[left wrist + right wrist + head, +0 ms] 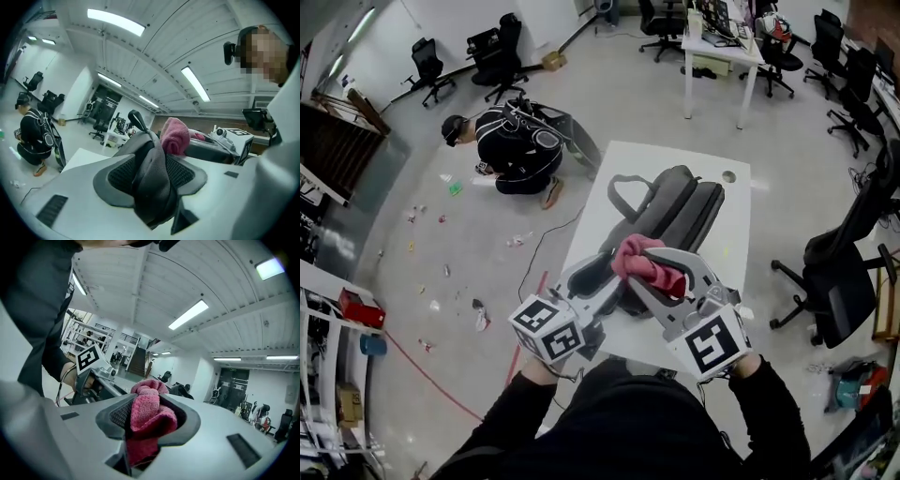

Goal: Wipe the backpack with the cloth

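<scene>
**Head view.** The backpack [675,206] is lying lengthwise on the white desk [656,155], with its carry handle toward the far end. The left tool [589,281] is reaching in at the bag's near left edge. The right tool [661,272] is coming in from the near right and is carrying the pink cloth [642,261] over the bag's near end. This view does not settle whether cloth and bag are touching, nor how the left tool's jaws are standing.

**Left gripper view.** The left tool's jaws are clamping a fold of grey backpack fabric between their ribbed pads. Whether it is a strap or a panel cannot be told. The cloth is showing just behind that fold, with the right tool beyond it.

**Right gripper view.** The right tool's jaws are pinching the bunched cloth, which is bulging above the pads and hanging below them. The left tool is showing at the left. The backpack is barely appearing here.

**Surroundings.** A person [516,150] is crouching on the floor [441,244] left of the desk. This person is showing in the head view and the left gripper view only.
</scene>
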`<act>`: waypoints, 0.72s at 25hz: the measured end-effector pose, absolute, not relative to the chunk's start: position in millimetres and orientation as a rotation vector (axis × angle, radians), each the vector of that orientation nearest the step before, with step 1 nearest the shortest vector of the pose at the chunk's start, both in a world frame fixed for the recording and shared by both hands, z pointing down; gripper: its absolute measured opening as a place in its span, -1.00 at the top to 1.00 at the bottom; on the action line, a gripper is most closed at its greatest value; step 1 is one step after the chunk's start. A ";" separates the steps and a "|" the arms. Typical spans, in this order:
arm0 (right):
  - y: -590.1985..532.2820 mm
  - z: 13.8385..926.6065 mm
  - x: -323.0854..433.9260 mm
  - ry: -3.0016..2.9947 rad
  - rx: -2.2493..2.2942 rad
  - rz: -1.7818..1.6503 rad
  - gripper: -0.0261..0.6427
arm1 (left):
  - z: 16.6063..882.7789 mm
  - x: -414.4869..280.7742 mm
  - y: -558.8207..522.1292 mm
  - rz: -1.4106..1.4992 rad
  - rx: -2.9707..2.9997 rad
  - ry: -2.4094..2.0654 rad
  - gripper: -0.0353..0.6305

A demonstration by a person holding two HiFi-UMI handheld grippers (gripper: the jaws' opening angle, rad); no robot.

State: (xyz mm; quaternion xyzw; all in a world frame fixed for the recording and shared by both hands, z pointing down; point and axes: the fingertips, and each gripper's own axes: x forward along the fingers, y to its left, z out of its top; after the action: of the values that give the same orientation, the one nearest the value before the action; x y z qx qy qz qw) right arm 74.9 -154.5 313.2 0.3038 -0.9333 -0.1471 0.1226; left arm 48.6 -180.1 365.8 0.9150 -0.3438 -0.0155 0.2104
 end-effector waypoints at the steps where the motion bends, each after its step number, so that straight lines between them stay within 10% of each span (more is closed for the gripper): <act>1: -160.4 313.6 74.1 -2.714 0.875 -0.437 0.50 | 368.6 48.5 -181.7 -0.045 2.539 -0.963 0.24; 18: -303.8 293.1 142.6 -2.696 1.122 -0.269 0.50 | 380.3 47.7 -201.8 -0.042 2.604 -0.862 0.31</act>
State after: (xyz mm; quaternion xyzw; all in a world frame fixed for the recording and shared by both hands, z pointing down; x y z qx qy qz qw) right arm 142.6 -303.8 293.1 0.3806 -0.9143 -0.0911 0.1042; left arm 47.7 -201.8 380.3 0.9304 -0.3081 -0.0151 0.1980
